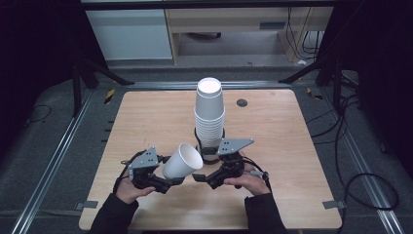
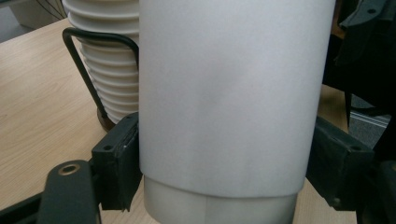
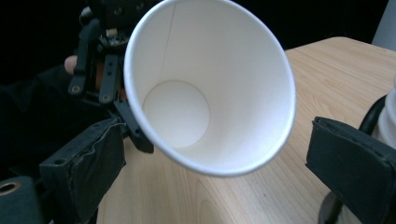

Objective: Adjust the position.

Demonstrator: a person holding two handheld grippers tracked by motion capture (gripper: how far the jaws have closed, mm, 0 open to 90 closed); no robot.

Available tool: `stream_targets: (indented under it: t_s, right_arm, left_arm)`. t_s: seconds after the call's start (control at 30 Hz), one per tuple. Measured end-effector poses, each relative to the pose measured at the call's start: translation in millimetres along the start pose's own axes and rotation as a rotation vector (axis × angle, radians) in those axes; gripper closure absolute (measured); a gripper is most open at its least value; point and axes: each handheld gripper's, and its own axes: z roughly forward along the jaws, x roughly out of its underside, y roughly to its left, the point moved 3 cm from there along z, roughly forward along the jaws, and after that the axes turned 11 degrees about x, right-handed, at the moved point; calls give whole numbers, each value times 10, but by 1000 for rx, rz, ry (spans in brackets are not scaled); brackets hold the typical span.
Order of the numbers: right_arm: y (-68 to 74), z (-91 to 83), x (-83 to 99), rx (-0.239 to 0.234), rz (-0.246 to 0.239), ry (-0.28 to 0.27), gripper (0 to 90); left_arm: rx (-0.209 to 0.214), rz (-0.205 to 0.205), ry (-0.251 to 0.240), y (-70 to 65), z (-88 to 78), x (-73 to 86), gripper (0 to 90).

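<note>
A white paper cup [image 1: 182, 161] is tilted above the table's front, its mouth facing up and to the right. My left gripper [image 1: 170, 182] is shut on the cup's narrow lower part; in the left gripper view both pads [image 2: 119, 158] press the cup wall [image 2: 229, 102]. My right gripper [image 1: 199, 178] faces the cup from the right and is open. In the right gripper view its pads [image 3: 88, 163] stand wide on either side of the cup's open mouth [image 3: 210, 93], not touching it. A tall stack of white cups [image 1: 210, 117] stands in a black wire holder [image 2: 81, 60] behind.
The wooden table [image 1: 146, 112] has a small dark round cap [image 1: 242, 102] at the back right. Cables [image 1: 360, 161] lie on the grey floor at the right. The stack's holder base [image 1: 207, 155] sits just behind my right gripper.
</note>
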Motion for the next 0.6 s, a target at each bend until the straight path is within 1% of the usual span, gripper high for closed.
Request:
stream_targets:
  t_s: [0.03, 0.07, 0.1, 0.23, 0.3, 0.37, 0.47, 0.6]
  right_arm:
    - [-4, 16, -4, -8, 16, -8, 44]
    - [-4, 16, -4, -8, 16, -8, 44]
    - [0, 33, -4, -14, 22, -6, 43]
    - [6, 69, 0, -26, 30, -7, 43]
    - [12, 88, 3, -43, 38, -3, 43]
    - [15, 99, 6, -47, 37, 1, 43]
    - [32, 141, 6, -66, 38, 10, 44]
    - [40, 176, 13, -89, 47, 18, 53]
  left_arm:
    - [1, 6, -1, -12, 9, -7, 215]
    - [1, 6, -1, -12, 9, -7, 215]
    - [2, 16, 1, -31, 20, -15, 215]
    - [3, 30, 5, -64, 43, -32, 216]
    - [4, 41, 16, -78, 57, -34, 216]
    - [6, 42, 19, -84, 66, -34, 216]
    - [13, 55, 37, -103, 98, -28, 216]
    - [12, 62, 46, -112, 110, -27, 216]
